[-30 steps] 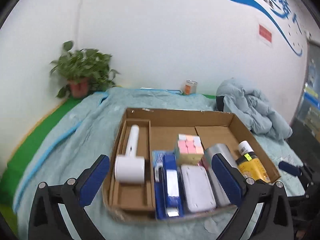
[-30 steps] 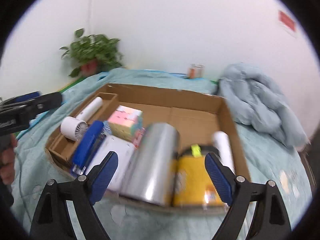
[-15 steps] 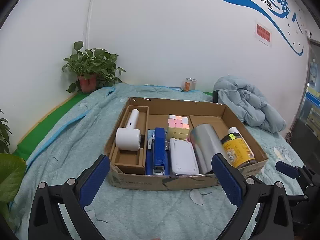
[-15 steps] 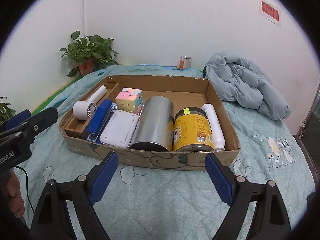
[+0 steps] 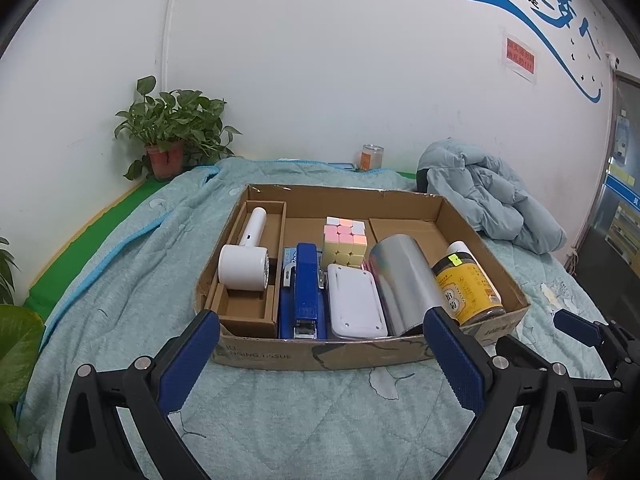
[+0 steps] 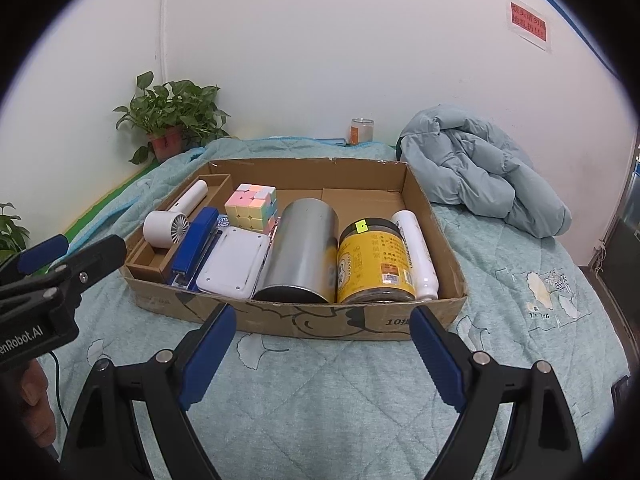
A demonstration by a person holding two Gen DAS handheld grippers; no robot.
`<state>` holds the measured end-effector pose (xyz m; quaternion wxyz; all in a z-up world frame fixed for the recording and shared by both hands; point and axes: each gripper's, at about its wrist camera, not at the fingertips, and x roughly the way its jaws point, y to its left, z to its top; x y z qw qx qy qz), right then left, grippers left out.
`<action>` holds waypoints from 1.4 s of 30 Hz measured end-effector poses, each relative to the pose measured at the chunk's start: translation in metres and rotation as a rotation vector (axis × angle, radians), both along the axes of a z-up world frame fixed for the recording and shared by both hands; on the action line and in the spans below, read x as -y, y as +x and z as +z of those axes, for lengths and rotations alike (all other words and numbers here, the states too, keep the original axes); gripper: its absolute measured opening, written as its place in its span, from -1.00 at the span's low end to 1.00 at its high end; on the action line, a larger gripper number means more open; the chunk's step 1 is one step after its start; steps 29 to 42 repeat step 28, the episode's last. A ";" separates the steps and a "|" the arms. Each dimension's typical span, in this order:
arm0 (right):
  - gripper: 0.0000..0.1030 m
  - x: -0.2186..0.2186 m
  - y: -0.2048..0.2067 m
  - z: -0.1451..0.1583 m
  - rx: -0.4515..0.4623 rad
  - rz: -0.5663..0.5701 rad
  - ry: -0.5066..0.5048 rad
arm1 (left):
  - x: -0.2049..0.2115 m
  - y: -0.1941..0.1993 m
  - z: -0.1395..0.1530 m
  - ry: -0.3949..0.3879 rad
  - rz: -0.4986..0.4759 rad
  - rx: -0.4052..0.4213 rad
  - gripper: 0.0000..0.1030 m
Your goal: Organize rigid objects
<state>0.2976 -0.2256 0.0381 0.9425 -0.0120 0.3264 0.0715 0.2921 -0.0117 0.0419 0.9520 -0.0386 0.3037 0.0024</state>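
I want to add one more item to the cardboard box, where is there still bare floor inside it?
The cardboard box has bare floor along its back wall, behind the silver cylinder, yellow jar and white bottle, right of the puzzle cube. The front row is packed side by side from fan to bottle. Both grippers are outside it, open.

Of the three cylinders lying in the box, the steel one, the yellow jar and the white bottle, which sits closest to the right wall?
The white bottle. It lies along the cardboard box's right wall, with the yellow jar beside it and the steel cylinder further left.
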 end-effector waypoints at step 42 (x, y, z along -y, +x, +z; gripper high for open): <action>0.72 0.004 0.007 -0.011 -0.028 0.021 0.008 | 0.000 0.016 -0.014 0.015 -0.032 -0.008 0.99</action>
